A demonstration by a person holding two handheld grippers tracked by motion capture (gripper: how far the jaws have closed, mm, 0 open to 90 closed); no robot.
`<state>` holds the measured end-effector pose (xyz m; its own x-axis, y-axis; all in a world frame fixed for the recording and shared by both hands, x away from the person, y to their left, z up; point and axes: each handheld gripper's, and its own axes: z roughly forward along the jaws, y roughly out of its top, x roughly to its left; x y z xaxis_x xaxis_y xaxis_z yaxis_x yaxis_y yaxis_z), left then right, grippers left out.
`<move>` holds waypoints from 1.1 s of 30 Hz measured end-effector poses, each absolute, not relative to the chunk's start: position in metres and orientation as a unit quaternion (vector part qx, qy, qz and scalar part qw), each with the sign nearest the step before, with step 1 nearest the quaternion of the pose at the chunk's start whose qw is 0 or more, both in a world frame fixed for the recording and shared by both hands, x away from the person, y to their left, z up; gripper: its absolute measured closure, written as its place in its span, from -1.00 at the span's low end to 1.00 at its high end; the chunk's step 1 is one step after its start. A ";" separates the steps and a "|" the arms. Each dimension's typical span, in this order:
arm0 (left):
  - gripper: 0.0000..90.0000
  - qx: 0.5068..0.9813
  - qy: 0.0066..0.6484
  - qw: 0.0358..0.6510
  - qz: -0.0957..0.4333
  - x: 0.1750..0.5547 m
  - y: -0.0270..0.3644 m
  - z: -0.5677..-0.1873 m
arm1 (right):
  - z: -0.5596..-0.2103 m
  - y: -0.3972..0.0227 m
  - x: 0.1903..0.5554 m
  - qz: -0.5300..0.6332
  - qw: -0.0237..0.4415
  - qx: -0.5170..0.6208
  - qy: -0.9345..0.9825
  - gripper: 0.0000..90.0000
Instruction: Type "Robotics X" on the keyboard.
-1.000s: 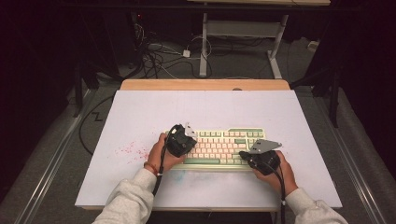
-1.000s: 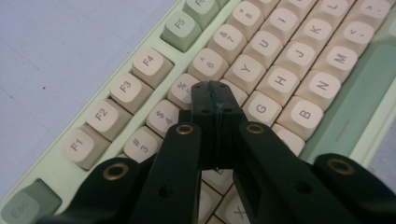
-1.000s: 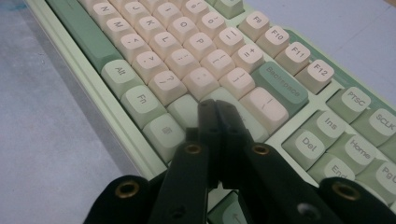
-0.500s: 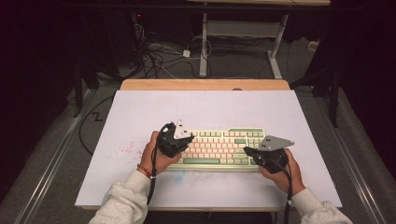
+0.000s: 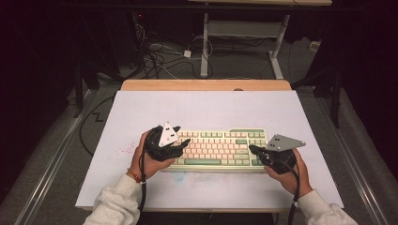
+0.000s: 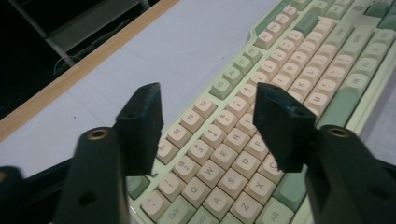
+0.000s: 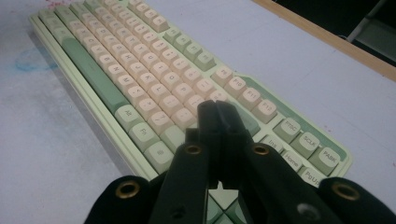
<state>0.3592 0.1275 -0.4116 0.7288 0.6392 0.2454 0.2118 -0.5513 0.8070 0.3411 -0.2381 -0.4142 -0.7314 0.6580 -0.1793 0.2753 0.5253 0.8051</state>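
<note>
Left gripper [image 6: 205,116] open over keyboard [image 6: 280,70]

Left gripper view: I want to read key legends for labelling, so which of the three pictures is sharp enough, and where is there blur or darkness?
Left gripper view: keyboard legends readable, near jaws soft. Right gripper view: legends at the near end legible, far end blurs. High view: table lit, surroundings dark, keys too small.

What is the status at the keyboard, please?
Left gripper just opening, fingers apart above the left keys, nothing between. Right gripper shut, over the right end. Keyboard flat on table. Nothing in the way.
</note>
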 end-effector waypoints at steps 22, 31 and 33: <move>-0.63 0.839 0.251 0.389 0.285 0.320 0.163 -0.441 | -0.406 -0.239 0.346 0.407 0.241 0.280 0.835 1.00; -0.63 0.842 0.258 0.371 0.294 0.306 0.181 -0.455 | -0.409 -0.233 0.351 0.404 0.236 0.279 0.839 1.00; -0.63 0.841 0.264 0.371 0.292 0.304 0.184 -0.457 | -0.408 -0.231 0.353 0.403 0.237 0.279 0.839 1.00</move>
<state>0.3039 0.1845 -0.4569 0.6898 0.6611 0.2951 0.2270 -0.5846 0.7789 0.3532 -0.2314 -0.4080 -0.7327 0.6585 -0.1719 0.2771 0.5193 0.8084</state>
